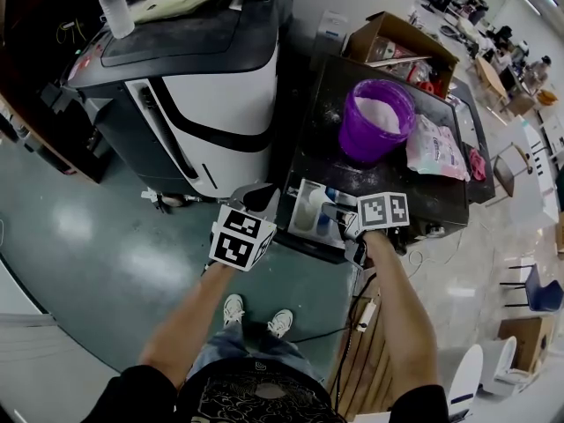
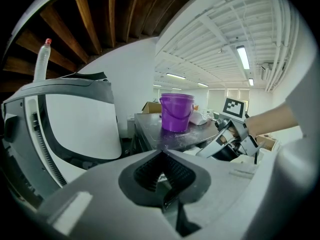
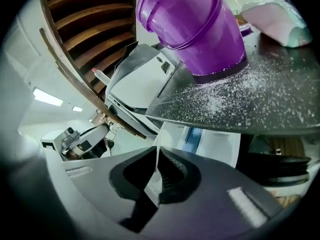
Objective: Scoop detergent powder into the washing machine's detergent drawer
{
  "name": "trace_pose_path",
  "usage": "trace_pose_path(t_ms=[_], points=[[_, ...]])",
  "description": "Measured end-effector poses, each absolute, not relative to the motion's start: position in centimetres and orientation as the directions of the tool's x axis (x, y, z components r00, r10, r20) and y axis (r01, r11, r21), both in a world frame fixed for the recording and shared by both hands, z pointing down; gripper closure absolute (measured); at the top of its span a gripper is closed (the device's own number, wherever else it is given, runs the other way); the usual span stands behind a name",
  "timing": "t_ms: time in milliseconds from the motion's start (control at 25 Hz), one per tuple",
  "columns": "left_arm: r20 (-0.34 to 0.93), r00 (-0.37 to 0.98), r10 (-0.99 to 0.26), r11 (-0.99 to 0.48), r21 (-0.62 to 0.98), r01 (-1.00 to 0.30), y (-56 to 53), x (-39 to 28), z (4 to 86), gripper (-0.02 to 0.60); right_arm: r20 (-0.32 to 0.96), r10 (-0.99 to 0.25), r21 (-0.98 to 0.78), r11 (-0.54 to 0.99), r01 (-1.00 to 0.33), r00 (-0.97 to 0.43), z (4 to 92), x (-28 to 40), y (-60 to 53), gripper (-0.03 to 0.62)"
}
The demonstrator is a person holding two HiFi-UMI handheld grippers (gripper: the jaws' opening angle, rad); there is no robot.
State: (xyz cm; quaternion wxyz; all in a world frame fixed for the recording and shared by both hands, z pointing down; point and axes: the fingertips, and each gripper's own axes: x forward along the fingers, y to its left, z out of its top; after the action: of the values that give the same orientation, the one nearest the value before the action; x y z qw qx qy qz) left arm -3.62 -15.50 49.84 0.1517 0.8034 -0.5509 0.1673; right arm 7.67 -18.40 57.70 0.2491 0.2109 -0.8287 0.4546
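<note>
A person stands on a grey floor (image 1: 106, 236), seen from above, with a hand-held gripper in each hand. Ahead is a dark worktop (image 1: 330, 139).

A white drawer (image 1: 298, 208) with open compartments sticks out below the near edge of the worktop. This is where the detergent goes.

The right hand-held gripper (image 1: 342, 224) reaches to the drawer's right side. Its jaws are closed on a thin white scoop (image 3: 152, 179). Only the flat handle shows between the pads, edge on. The bowl of the scoop cannot be clearly made out.

The left hand-held gripper (image 1: 257, 197) hangs just left of the drawer, apart from it. Its jaws are together with nothing between them (image 2: 161, 158).

A purple bucket (image 1: 377, 123) stands upright on the worktop, beyond the drawer. It holds white powder (image 1: 381, 110). More powder (image 3: 235, 96) is scattered as loose grains over the worktop in front of the bucket. A pink and white bag (image 1: 434, 144) lies just right of the bucket.

An open cardboard box (image 1: 398, 35) sits at the far end of the worktop. To the left stands a white and black machine (image 1: 220, 95). A clear bottle (image 1: 115, 5) with a red cap stands on its top.
</note>
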Motion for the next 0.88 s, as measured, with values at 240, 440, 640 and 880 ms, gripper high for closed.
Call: trace_pose_path(t_ms=[240,440,640,880], points=[[0.439,0.335,-0.834,-0.345,0.059,-0.937,-15.3,-3.8,50.1,0.581,0.672,-0.116,-0.549,0.584,-0.598,-0.731,58.2,7.5,-18.4,0.559],[0.438,0.333,-0.835,-0.343,0.058,-0.937,-15.2,-4.1,50.0,0.581,0.703,-0.127,-0.491,0.624,-0.607,-0.7,58.1,7.5,-18.6,0.559],[0.441,0.332,-0.834,-0.343,0.059,-0.938,-15.1,-4.4,50.0,0.581,0.753,-0.134,-0.398,0.688,-0.607,-0.645,58.3,7.5,-18.5,0.559],[0.442,0.334,-0.833,-0.344,0.059,-0.937,-14.9,-4.8,50.0,0.581,0.789,-0.154,-0.301,0.747,-0.593,-0.595,58.4,7.0,-18.4,0.559]])
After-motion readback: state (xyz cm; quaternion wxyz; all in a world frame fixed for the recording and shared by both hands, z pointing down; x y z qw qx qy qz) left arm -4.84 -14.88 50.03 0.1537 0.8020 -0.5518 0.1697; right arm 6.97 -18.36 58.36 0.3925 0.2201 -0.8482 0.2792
